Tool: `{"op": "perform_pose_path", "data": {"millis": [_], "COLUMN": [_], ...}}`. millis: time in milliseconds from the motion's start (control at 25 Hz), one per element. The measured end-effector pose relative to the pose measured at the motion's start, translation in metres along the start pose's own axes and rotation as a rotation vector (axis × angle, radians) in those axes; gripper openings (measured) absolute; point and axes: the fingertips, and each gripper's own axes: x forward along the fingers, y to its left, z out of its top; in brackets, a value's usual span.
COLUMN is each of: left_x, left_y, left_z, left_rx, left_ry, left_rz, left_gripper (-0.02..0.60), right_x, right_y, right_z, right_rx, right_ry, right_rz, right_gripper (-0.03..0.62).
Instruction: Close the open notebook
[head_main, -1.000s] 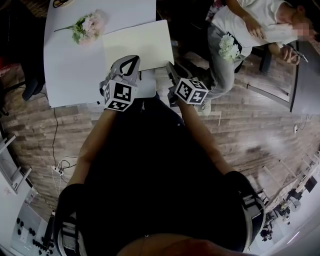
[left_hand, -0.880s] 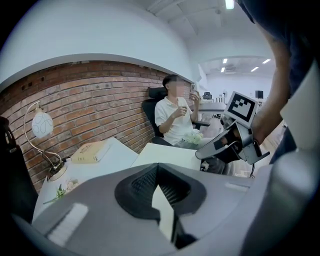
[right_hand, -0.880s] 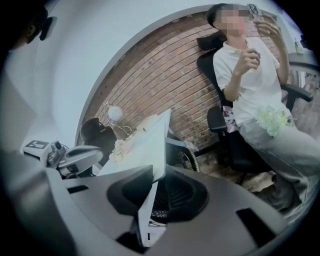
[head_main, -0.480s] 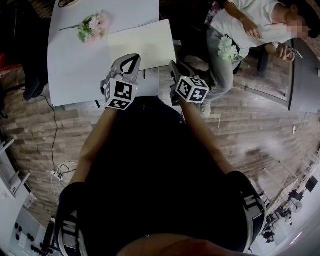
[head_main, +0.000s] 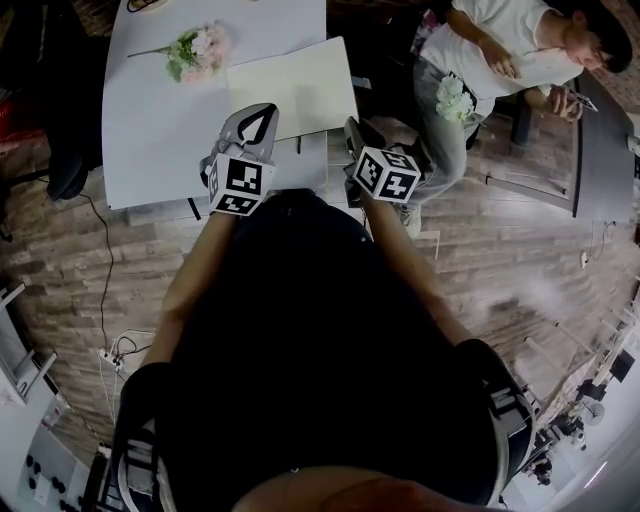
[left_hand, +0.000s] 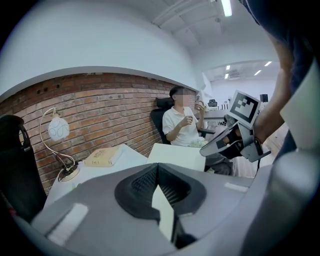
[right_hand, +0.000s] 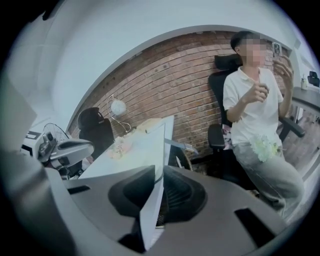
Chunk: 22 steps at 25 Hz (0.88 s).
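The notebook is at the near right corner of the white table. A pale page faces up, and the right side reaches past the table's edge. The 2 grippers meet it at its near edge.

The left gripper is at the near left corner. Its jaws are drawn together at the tips. In the left gripper view a pale strip of page sits between the pads, so it is clenched on the notebook.

The right gripper is at the near right corner. Its jaws have just been closing. In the right gripper view the page runs edge-on between them, tilted up from the table, and the tips pinch it.

Further back on the table are pink and white flowers, a lamp with a round shade, and a tan book. The floor is of wood planks, and a brick wall stands behind the table. 1 person in a white shirt sits on a black chair to the right of the table.
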Motion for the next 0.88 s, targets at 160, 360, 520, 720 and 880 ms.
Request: {"op": "perform_pose_path", "data": {"millis": [160, 360, 520, 720, 880], "left_x": [-0.009, -0.018, -0.026, -0.031, -0.039], "left_y": [0.008, 0.018, 0.022, 0.022, 0.023], "left_z": [-0.001, -0.004, -0.005, -0.008, -0.01], "left_rx": [-0.005, -0.031, -0.03, -0.025, -0.032], "left_ry": [-0.015, -0.029, -0.045, -0.058, -0.067], "left_rz": [0.01, 0.022, 0.019, 0.01, 0.014], "left_gripper": [0.006, 0.006, 0.006, 0.006, 0.006], "right_x": [-0.002, -0.005, -0.008, -0.009, -0.011], "right_y": [0.004, 0.015, 0.029, 0.037, 0.044], "right_z": [0.004, 0.009, 0.013, 0.016, 0.018], "right_rx": [-0.021, -0.076, -0.128, -0.156, -0.187], "right_ry": [-0.005, -0.013, -0.022, -0.035, -0.037], "right_rz": [-0.03, -0.055, -0.073, -0.092, -0.111], "right_gripper": [0.059, 0.054, 0.049, 0.044, 0.043]}}
